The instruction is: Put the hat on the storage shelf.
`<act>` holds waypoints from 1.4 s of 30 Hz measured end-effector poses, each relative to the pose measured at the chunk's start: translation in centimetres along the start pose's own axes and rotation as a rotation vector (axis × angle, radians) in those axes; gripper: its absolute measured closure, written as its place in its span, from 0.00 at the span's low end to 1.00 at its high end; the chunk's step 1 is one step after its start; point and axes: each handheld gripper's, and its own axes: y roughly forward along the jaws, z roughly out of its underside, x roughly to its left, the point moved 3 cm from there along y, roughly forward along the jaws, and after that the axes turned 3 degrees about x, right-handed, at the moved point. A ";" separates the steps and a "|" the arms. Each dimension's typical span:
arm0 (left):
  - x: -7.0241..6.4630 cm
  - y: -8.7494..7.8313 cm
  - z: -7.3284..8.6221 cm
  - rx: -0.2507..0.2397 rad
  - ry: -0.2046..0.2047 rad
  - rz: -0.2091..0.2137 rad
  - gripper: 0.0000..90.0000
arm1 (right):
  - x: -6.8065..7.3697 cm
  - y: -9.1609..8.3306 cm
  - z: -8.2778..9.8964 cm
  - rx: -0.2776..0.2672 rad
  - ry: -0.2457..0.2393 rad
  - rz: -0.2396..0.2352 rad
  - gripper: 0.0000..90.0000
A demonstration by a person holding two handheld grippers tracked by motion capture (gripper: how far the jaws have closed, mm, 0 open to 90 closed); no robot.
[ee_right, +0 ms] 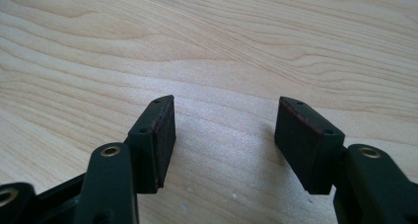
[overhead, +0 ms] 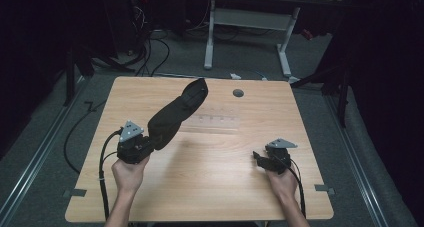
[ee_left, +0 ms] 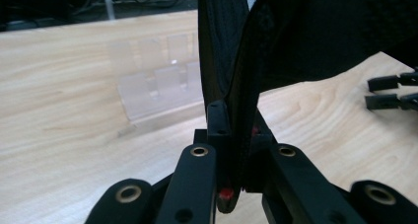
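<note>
Not seeing any readable text, label, brand or number anywhere, not on the black pouch, the clear stand or the table.

In the left gripper view the black pouch runs off the top and right edges, so its full shape cannot be told there. Its lower edge is hidden between the jaws of the left gripper. Behind it, a clear plastic holder is blurred and partly covered; its contents cannot be made out. In the high view the 2 forearms are cut off by the bottom edge.
</note>
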 end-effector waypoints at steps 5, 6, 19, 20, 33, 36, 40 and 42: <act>0.1 0.5 -1.3 -0.033 -0.008 -0.009 0.95 | 0.0 0.0 0.0 0.001 0.002 -0.001 0.45; 0.1 0.6 -1.6 -0.040 -0.011 -0.011 0.95 | 0.0 0.0 0.0 0.001 0.003 -0.001 0.45; 0.9 2.9 -4.0 -0.083 -0.030 -0.059 0.95 | 0.1 0.0 0.0 0.001 0.001 -0.003 0.45; 1.0 3.1 -4.1 -0.086 -0.032 -0.065 0.95 | 0.1 0.0 0.0 0.001 0.001 -0.003 0.45; 2.1 6.0 -4.2 -0.104 -0.044 -0.116 0.95 | 0.1 0.0 0.0 0.002 -0.001 -0.003 0.44; 2.5 6.6 -4.0 -0.103 -0.039 -0.136 0.95 | 0.1 0.0 0.0 0.002 -0.002 -0.003 0.44; 2.7 7.0 -3.9 -0.110 -0.047 -0.146 0.95 | 0.1 0.0 0.0 0.002 0.000 -0.004 0.44; 2.8 7.2 -3.9 -0.112 -0.046 -0.153 0.95 | 0.1 0.0 0.0 0.001 -0.001 -0.004 0.44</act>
